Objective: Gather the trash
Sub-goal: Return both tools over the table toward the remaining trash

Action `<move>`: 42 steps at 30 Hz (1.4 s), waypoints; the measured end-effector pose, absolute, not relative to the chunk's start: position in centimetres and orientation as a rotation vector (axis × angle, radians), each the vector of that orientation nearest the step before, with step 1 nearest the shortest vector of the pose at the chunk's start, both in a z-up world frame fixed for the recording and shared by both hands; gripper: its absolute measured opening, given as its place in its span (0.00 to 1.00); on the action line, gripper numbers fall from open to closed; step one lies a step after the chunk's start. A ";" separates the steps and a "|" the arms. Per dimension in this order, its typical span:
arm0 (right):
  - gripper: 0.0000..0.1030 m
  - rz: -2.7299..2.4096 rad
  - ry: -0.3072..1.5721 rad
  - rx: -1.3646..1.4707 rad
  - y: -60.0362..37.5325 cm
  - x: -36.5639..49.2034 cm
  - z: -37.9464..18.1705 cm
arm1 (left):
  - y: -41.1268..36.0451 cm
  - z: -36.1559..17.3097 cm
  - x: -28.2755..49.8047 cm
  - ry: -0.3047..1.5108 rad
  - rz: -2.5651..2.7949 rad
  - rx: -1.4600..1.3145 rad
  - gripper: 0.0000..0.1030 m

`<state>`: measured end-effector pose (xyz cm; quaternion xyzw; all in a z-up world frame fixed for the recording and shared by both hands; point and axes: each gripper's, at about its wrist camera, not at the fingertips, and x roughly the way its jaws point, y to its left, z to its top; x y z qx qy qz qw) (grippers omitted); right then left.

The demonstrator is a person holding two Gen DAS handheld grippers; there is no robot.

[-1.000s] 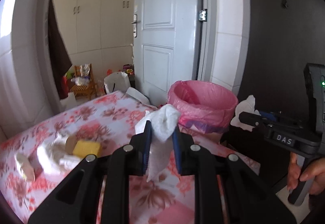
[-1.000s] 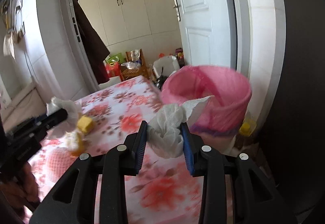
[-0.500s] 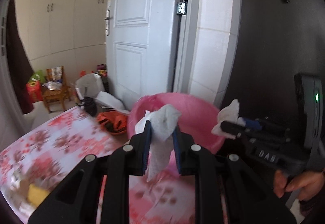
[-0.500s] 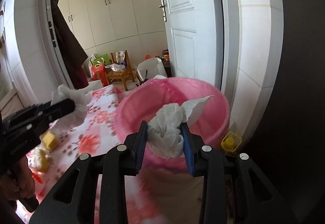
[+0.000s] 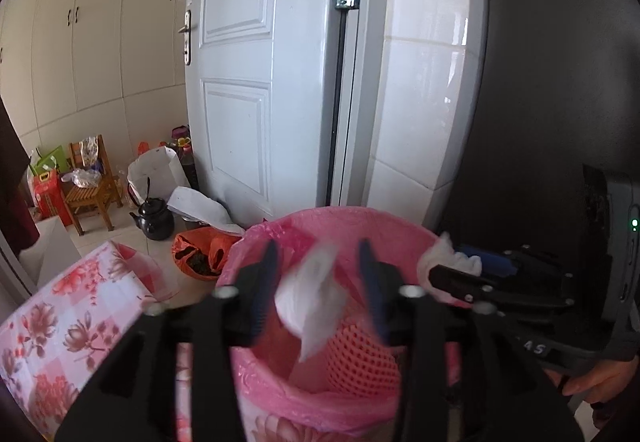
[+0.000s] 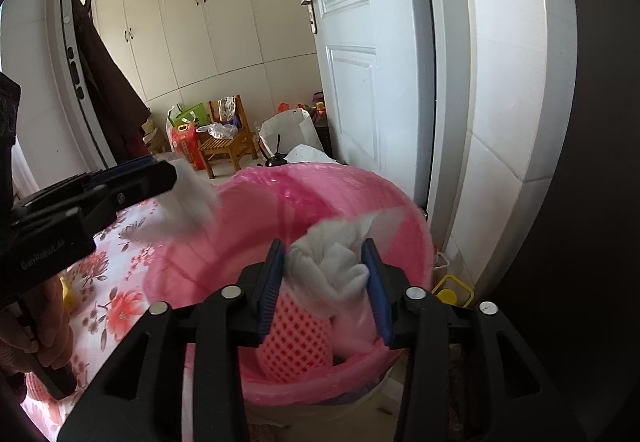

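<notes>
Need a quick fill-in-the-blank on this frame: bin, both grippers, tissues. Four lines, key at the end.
1. The bin is lined with a ____ plastic bag.
2. The tissue between the left gripper fingers is ____ in colour.
3. Inside the bin lies a pink ____ sleeve.
4. The right gripper hangs over the ____, a crumpled tissue between its just-opening jaws.

Missing words: pink; white; mesh; bin

Crumpled soft paper tissue (image 5: 310,296), glossy thin plastic bin liner (image 5: 340,217) — pink foam mesh sleeve (image 6: 296,334), matt
</notes>
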<state>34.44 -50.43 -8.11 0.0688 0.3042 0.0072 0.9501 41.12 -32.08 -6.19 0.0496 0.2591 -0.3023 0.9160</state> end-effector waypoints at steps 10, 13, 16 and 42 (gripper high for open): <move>0.51 0.007 0.599 0.168 -50.8 31.4 -7.7 | -28.6 -7.3 39.9 0.568 -0.507 0.067 0.73; 0.51 0.017 0.580 0.169 -49.2 29.5 -6.7 | -26.4 -6.7 37.8 0.568 -0.477 0.051 0.82; 0.56 0.037 0.563 0.167 -47.2 27.9 -5.7 | -23.3 -6.0 34.6 0.552 -0.436 0.015 0.90; 0.67 0.378 0.597 -0.026 -18.7 19.7 -6.4 | 5.1 -6.9 10.2 0.424 0.097 0.034 0.96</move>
